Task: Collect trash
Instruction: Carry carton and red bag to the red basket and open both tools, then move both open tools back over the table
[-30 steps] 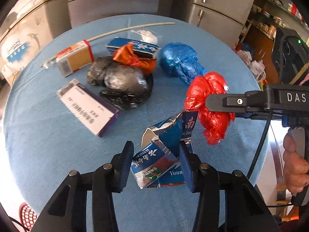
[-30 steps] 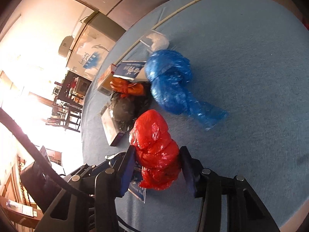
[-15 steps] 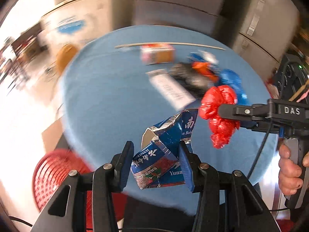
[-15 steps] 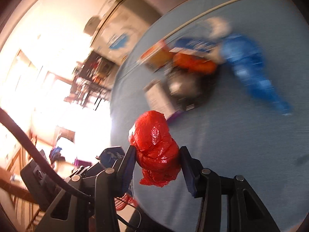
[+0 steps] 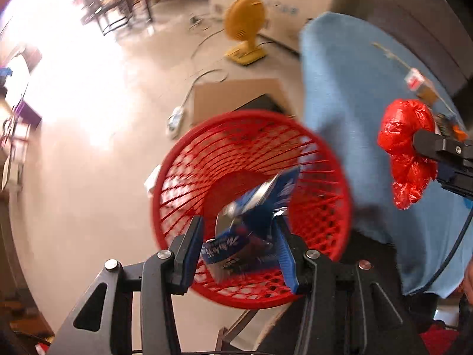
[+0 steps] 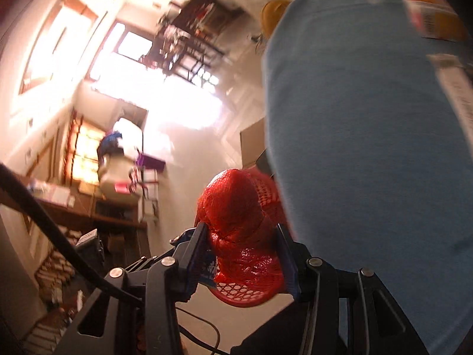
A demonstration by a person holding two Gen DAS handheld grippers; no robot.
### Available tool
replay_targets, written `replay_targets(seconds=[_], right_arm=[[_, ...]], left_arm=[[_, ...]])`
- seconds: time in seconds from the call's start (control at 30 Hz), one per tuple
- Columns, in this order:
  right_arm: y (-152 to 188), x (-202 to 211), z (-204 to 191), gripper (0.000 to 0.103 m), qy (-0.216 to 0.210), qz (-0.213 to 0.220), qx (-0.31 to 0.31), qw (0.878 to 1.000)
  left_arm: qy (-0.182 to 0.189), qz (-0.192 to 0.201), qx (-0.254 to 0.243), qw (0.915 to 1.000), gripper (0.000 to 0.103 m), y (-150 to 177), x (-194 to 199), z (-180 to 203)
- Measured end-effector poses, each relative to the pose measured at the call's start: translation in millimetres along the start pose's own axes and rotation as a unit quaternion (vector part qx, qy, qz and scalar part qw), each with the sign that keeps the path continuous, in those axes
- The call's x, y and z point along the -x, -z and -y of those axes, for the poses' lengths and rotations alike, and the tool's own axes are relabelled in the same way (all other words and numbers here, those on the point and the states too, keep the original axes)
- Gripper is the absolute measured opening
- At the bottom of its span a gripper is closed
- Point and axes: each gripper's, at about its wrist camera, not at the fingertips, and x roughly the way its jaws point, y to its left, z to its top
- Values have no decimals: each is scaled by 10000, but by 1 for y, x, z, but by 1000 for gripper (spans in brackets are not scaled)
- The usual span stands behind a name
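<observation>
My left gripper (image 5: 241, 250) is shut on a crumpled blue and silver carton (image 5: 245, 233) and holds it over the mouth of a red mesh wastebasket (image 5: 295, 284) on the floor beside the table. My right gripper (image 6: 244, 254) is shut on a crumpled red plastic bag (image 6: 236, 222); the bag also shows at the right of the left wrist view (image 5: 408, 148), above the blue table edge. Part of the red basket (image 6: 239, 293) shows under the bag in the right wrist view.
The round table with a blue cloth (image 5: 348, 103) stands right of the basket, with an orange and white box (image 6: 434, 20) and a thin stick on it. A yellow fan (image 5: 245, 29), a flat cardboard sheet (image 5: 236, 97) and a power strip lie on the floor.
Both grippers have swung left, off the table, with their loads still held. The left one now hangs over the red basket, which has come fully into view.
</observation>
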Motion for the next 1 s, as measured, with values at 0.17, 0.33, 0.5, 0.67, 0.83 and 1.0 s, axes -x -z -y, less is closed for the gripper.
replay_targets(seconds=[0.17,0.33,0.5,0.67,0.83,1.0], right_arm=[[-7,-53,-19,63,436,-440,328,9975],[-5,-69,-31,66,559,-476,498,9961],[-3,-48,-28,66,657,-233,401,9968],[5,-9,-17,66,914,181,383,9949],[13,45,17,66,1253,771,188,9889],[32,115,60,66,1551,1418,-242,9774]], left_arm=[[22,-185,280,9994,54,8,-9,-19],[18,-195,354,9992,55,3,-16,-22],[117,-122,227,9996,56,-4,-12,-10],[303,94,-184,9993,56,-21,-5,33],[626,286,-754,9948,57,-39,6,89],[836,486,-1354,9861,60,-52,14,152]])
